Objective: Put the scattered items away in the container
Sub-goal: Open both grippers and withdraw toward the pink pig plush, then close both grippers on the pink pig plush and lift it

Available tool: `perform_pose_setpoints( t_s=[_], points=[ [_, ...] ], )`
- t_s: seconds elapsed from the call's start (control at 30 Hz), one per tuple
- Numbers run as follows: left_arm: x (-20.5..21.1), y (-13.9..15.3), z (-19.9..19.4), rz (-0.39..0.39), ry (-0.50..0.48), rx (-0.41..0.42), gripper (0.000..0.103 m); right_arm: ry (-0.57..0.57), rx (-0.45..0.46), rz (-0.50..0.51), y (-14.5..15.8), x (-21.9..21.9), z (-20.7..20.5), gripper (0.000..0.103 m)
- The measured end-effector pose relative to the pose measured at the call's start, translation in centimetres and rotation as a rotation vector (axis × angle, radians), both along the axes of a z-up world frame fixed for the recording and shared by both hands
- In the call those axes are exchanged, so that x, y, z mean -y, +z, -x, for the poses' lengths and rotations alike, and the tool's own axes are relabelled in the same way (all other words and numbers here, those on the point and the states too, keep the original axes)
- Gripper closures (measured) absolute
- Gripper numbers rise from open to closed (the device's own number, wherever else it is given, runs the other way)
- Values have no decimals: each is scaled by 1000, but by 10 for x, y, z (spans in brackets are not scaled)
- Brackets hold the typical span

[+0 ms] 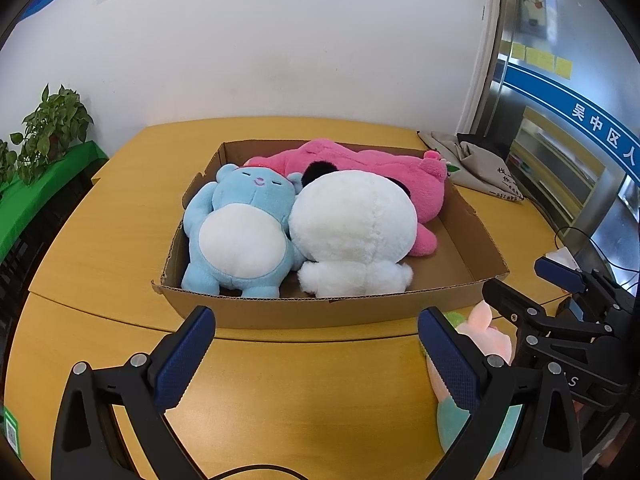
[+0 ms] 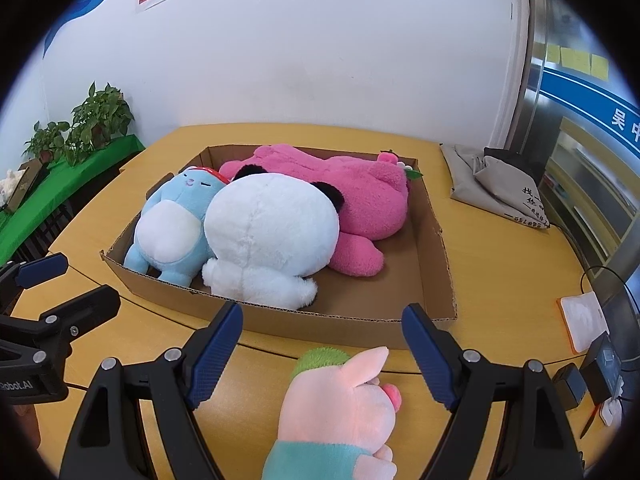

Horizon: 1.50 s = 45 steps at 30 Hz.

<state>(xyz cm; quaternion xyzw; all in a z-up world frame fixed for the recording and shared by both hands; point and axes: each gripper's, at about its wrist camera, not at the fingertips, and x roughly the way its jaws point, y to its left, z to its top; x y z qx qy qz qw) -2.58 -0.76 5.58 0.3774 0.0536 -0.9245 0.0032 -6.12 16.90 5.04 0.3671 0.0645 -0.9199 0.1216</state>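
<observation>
Right gripper (image 2: 322, 350) is hovering spread over the pink pig plush (image 2: 340, 404), lying on the desk (image 2: 500, 264) at 6 o'clock of the cardboard box (image 2: 434, 248). Left gripper (image 1: 316, 354) is gaping, empty. Plush is looking light, squashy; best pinching the body mid-bulk.

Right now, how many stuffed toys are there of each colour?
Blue toy: 1
White toy: 1
Bright pink toy: 1
Pale pink toy with teal clothes, outside the box: 1
Total: 4
</observation>
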Motion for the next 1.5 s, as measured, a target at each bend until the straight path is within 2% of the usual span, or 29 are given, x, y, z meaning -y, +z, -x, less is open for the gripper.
perform_pose_setpoints(
  t_s=[0.93,1.13,1.3,1.5],
  points=[
    [-16,-12,1,-31,-54,40,0,-41,17,8,-7,-23,-5,21],
    [-18,-24,5,-56,-80,78,0,-51,29,18,-13,-39,-13,21],
    [-21,-36,10,-97,-115,131,0,-51,95,55,-31,-60,-28,21],
    [-29,-51,19,-178,-152,186,0,44,220,66,-72,-54,-47,21]
  ],
)
